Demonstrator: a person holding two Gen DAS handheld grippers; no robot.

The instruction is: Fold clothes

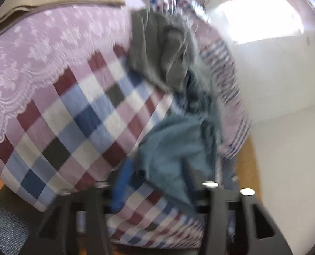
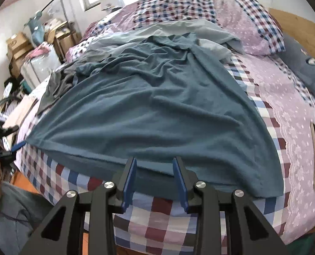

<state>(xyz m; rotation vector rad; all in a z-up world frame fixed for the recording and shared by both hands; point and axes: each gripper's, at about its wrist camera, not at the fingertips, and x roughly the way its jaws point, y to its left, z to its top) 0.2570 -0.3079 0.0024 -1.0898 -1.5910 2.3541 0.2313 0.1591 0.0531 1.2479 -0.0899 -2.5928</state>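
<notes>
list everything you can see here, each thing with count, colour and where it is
teal garment: 1, teal blue, spread across the bed
grey garment: 1, dark grey, crumpled at the teal one's far left
light grey cloth: 1, pale grey, behind the teal garment
bedcover: 1, lilac with red, blue and white checks
pillow: 1, lilac and check, bed head
cardboard boxes: several, brown, left wall
right gripper: 1, black with blue pads, open over teal hem
left gripper: 1, at teal corner, left edge

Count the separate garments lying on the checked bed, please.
3: a large teal fleece garment spread over the near half, a pale grey-blue garment behind it by the pillow, and a dark grey garment at its left edge. More may lie underneath.
</notes>
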